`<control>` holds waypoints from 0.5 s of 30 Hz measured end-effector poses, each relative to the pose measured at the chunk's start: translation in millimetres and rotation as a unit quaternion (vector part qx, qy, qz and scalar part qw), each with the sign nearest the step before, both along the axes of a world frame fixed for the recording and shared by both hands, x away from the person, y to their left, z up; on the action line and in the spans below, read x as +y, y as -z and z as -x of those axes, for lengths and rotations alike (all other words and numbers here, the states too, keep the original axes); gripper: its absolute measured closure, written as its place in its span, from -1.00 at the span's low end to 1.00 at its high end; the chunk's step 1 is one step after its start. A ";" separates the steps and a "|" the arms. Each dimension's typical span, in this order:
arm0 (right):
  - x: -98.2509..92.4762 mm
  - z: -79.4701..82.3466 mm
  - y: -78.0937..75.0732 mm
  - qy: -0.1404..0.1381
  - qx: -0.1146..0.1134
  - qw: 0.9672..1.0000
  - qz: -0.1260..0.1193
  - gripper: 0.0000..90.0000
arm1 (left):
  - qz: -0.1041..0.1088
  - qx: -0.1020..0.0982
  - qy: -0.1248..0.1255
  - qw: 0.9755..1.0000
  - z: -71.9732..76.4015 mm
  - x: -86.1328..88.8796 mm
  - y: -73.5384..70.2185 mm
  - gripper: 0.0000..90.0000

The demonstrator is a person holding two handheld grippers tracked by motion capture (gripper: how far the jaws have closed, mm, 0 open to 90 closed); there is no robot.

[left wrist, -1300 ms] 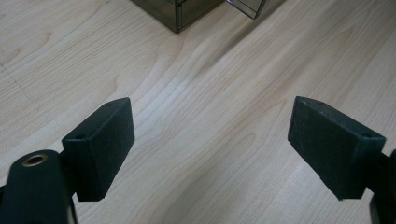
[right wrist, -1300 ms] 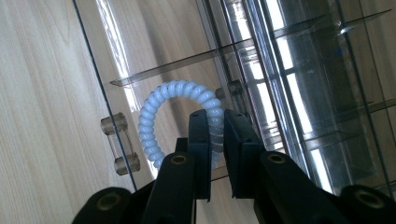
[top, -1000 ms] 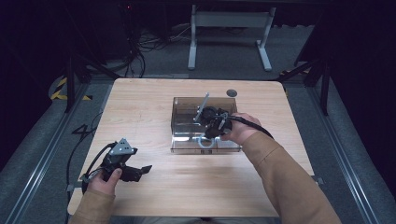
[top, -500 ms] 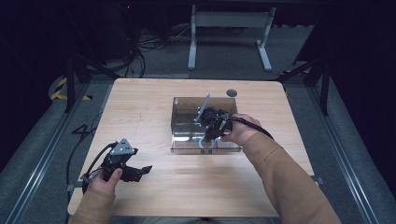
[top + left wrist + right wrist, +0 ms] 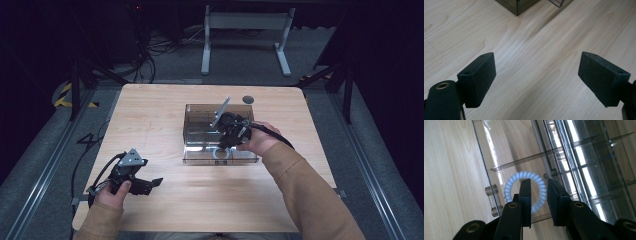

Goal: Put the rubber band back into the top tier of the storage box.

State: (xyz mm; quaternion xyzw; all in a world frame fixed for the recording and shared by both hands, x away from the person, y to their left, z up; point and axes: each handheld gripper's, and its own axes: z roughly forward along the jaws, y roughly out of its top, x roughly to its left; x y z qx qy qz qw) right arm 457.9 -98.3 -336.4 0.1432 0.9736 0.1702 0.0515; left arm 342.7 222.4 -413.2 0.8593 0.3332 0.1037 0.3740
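Dark room all around, cables and a metal frame (image 5: 246,22) on the grey floor beyond, and a pale wooden worktop (image 5: 165,115) in the middle of it. Nearest the person, the left gripper (image 5: 148,184) rests low on the front left of the worktop, held in the left hand (image 5: 114,192); its own view shows the jaws spread wide over bare wood grain, nothing between them. Further in, the right hand (image 5: 257,142) reaches over a clear plastic organiser box (image 5: 200,112) at the centre. The right gripper (image 5: 537,186) hovers above a front compartment, jaws close together but with a gap showing. Under them lies a pale blue spiral hair tie (image 5: 510,185), flat on the compartment floor, one jaw across its middle. Whether it's being touched, I cannot tell. Past the box, a small dark disc (image 5: 247,100) sits in the worktop.
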 end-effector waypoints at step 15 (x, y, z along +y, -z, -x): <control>-9.2 11.5 -20.4 0.000 -0.006 0.998 -0.056 0.62 | -0.001 0.004 0.003 1.000 -1.4 -0.2 1.6 -0.66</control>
